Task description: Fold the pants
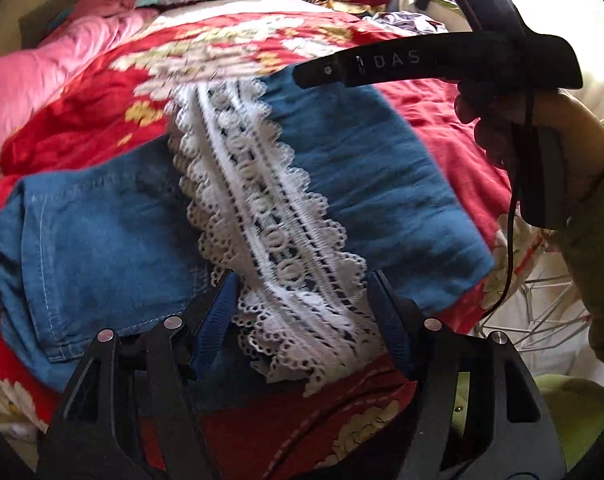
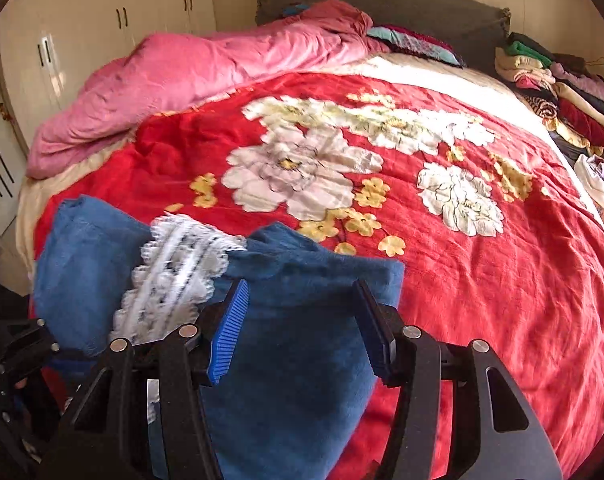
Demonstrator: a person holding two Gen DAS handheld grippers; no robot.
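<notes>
Two grippers over bed, both with jaws apart. Blue pants [image 1: 113, 232] lie folded on red flowered blanket [image 2: 482, 280], white lace strip [image 1: 261, 216] running down middle. Left gripper [image 1: 302, 308] straddles lace end, pads not pressing it. Right gripper [image 2: 297, 328] hangs above blue cloth, nothing clamped. Pink quilt [image 2: 189, 76] bunched at far side

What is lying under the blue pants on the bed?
Under the blue pants lies the red flowered blanket, showing all around them. The part directly beneath is covered, so anything else there cannot be seen.
</notes>
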